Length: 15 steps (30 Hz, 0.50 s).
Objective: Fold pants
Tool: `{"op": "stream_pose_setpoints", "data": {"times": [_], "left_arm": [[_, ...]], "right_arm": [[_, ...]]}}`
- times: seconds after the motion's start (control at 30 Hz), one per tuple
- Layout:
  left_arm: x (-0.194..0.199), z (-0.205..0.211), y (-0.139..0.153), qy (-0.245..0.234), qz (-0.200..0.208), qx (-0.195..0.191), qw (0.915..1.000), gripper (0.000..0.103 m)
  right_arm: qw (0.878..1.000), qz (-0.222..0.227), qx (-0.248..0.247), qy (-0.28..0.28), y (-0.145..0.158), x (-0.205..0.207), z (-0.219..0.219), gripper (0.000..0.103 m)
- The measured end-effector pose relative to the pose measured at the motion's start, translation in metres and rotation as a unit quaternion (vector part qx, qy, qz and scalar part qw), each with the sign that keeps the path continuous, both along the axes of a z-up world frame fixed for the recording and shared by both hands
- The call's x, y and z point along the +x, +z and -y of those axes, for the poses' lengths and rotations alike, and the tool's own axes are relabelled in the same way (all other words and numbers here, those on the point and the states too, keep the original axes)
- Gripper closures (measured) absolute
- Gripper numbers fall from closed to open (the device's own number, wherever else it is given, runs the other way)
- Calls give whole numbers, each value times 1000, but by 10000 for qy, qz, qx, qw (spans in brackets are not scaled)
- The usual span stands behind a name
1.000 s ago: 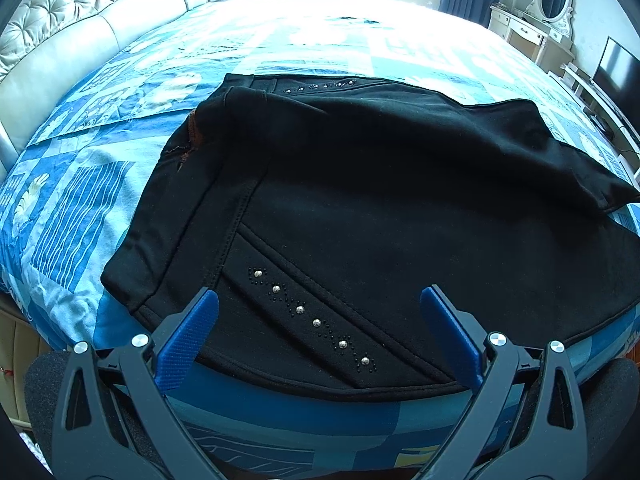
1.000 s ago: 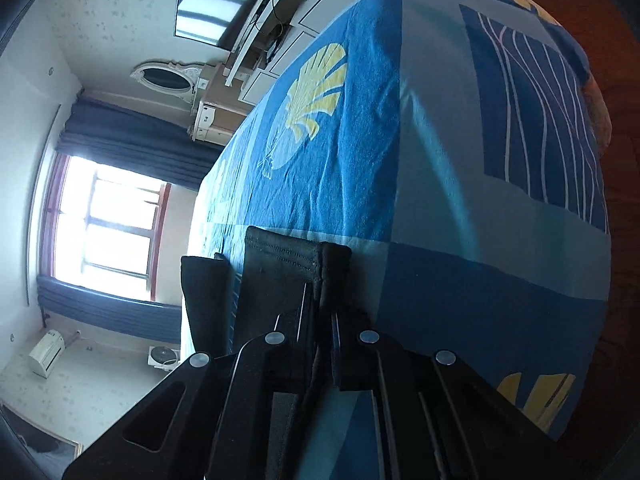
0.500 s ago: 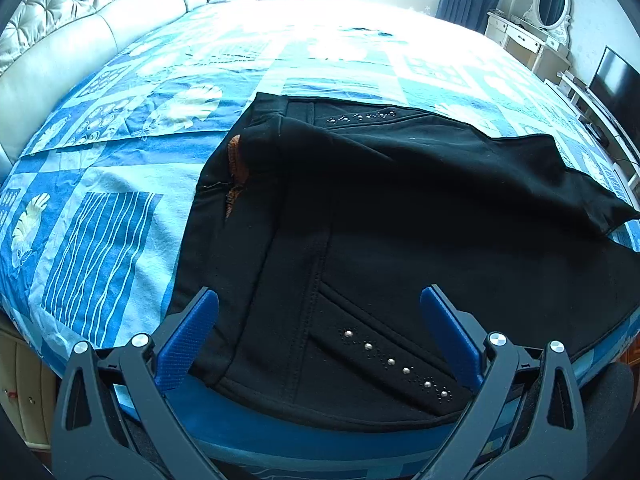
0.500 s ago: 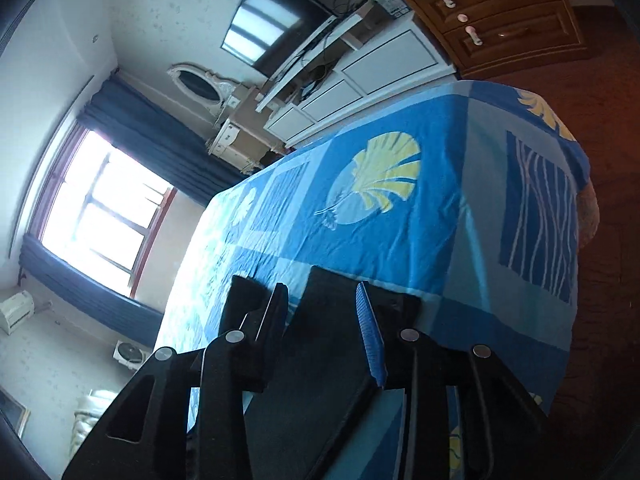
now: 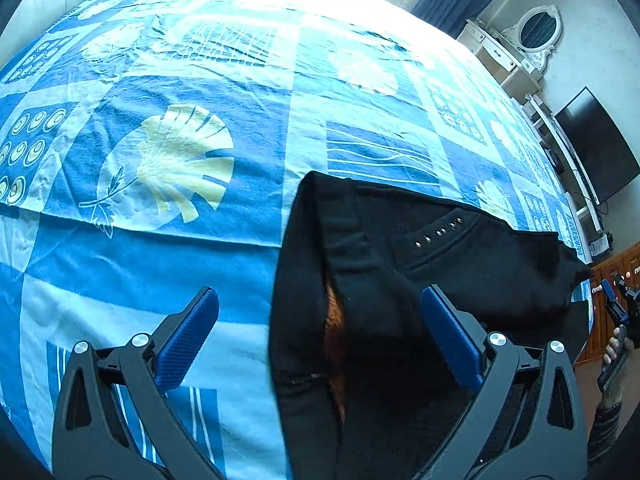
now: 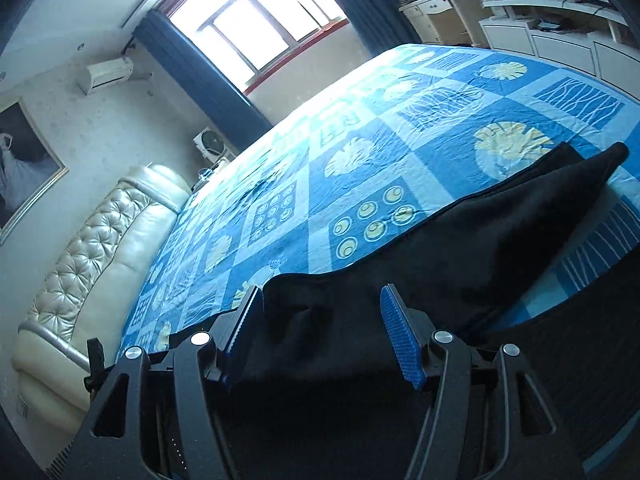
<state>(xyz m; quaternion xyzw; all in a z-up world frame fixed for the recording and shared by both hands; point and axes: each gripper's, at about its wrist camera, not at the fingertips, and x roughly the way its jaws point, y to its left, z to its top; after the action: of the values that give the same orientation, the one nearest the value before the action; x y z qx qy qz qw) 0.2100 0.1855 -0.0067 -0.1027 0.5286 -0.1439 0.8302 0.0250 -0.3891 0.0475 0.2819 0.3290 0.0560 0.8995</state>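
Note:
Black pants (image 5: 400, 264) with a row of metal studs lie on the blue patterned bedspread (image 5: 180, 120), waistband end near me, orange lining showing at the opening. My left gripper (image 5: 320, 328) is open, just above the waistband edge, its right finger over the fabric. In the right wrist view the pants (image 6: 460, 240) stretch across the bed's near edge. My right gripper (image 6: 320, 332) is open with a fold of the black fabric lying between its blue pads (image 6: 400, 340), not clamped. The right gripper also shows far right in the left wrist view (image 5: 618, 312).
A cream tufted headboard (image 6: 100, 248) runs along the bed's far side. A window with dark blue curtains (image 6: 256, 20), a white dresser with an oval mirror (image 5: 532, 36), a wall TV (image 5: 596, 148) and wooden drawers (image 5: 616, 264) surround the bed.
My right gripper has opened and let go of the pants fabric it was shut on, and swung round to face the headboard. My left gripper has shifted left, toward the waistband edge.

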Motion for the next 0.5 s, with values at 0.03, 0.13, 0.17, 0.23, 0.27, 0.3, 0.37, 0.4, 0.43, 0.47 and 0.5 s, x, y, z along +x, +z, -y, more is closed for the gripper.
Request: {"op": "stream_pose_setpoints", "data": {"times": [0.03, 0.13, 0.17, 0.23, 0.27, 0.3, 0.37, 0.4, 0.43, 0.47, 0.5], "left_arm": [[11, -2, -7, -29, -64, -63, 10000, 3], [40, -6, -26, -128, -272, -344, 9990, 13], [47, -4, -31, -190, -353, -429, 9983, 18], [59, 0, -40, -310, -414, -462, 9976, 20], [63, 2, -41, -373, -382, -499, 9973, 20], [67, 3, -41, -420, -339, -582, 9968, 20], [74, 3, -40, -529, -368, -936, 9935, 20], [75, 2, -40, -595, -418, -1149, 9907, 21], [76, 4, -40, -694, -483, -1346, 9873, 24], [76, 7, -41, -793, -561, -1461, 9845, 27], [75, 10, -41, -859, -606, -1435, 9841, 27]], "right_arm": [[9998, -27, -138, 152, -1, 6, -15, 40], [9978, -150, -394, 507, -4, 27, -45, 38], [9973, -197, -407, 582, -5, 34, -52, 38], [9963, -263, -402, 707, -7, 46, -63, 38], [9958, -286, -406, 774, -8, 51, -66, 38], [9950, -312, -432, 848, -10, 57, -71, 38], [9926, -400, -496, 1035, -15, 70, -79, 38], [9910, -458, -560, 1129, -18, 76, -84, 38], [9895, -498, -643, 1195, -20, 83, -88, 38], [9880, -525, -692, 1275, -22, 90, -92, 38], [9862, -547, -701, 1394, -24, 97, -96, 38]]}}
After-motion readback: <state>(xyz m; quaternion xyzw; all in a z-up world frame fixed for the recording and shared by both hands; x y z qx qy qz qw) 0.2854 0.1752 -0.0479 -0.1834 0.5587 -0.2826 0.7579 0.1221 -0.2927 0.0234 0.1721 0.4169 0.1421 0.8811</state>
